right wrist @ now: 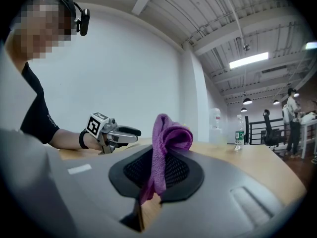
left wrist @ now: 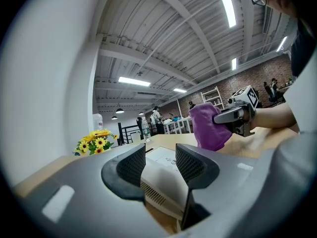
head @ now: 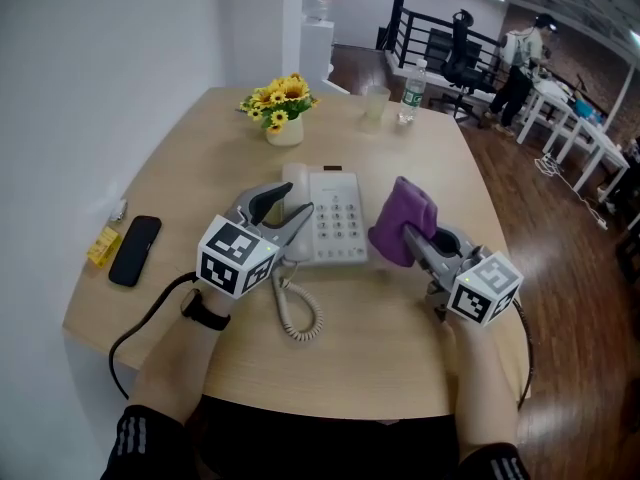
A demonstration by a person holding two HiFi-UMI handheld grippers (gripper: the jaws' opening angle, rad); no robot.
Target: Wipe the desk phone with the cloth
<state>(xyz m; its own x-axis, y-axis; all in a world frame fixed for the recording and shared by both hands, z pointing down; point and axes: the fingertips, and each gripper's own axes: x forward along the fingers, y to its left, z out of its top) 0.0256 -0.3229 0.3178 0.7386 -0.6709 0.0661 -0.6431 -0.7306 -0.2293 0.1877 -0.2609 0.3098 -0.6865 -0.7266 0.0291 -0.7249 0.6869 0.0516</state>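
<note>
A white desk phone lies mid-table, its handset on its left side and a coiled cord trailing toward me. My left gripper is open, its jaws standing apart over the handset side; in the left gripper view the phone shows in the gap of that gripper. Just right of the phone, my right gripper is shut on a purple cloth, held slightly above the table. In the right gripper view the cloth bunches up out of the shut jaws.
A pot of yellow flowers stands behind the phone. A clear cup and a water bottle stand at the far edge. A black smartphone and a small yellow item lie at the left. People stand far off, right.
</note>
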